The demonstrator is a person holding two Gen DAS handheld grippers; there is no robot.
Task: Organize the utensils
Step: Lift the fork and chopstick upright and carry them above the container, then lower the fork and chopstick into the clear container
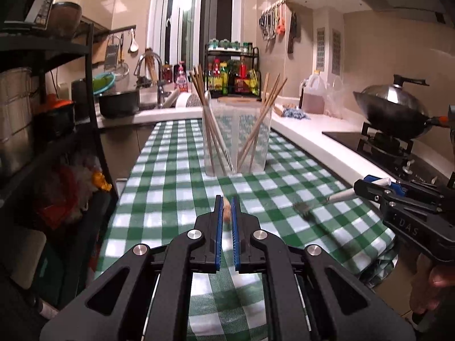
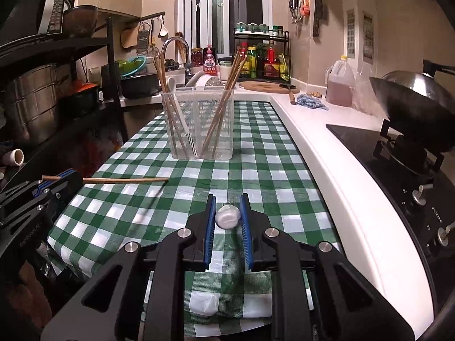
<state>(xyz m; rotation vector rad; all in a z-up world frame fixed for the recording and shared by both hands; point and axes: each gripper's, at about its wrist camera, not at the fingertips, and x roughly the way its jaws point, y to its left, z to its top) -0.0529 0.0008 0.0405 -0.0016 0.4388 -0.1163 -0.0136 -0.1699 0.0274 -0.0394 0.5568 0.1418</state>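
Nearest, the left tool (image 1: 226, 209) is pinching a thin wooden chopstick (image 2: 125, 180) near one end, its long free end reaching out over the checked surface (image 1: 176, 187); light and stiff, it is likely swinging easily, so a hold nearer the middle would steady it. The right tool (image 2: 227, 213) is squeezing the smooth white handle (image 2: 227, 216) of what looks like a ceramic spoon (image 1: 341, 196), probably slippery and chippable. Farther off, the clear holder (image 2: 199, 125) is standing upright, already keeping chopsticks in two leaning bunches.
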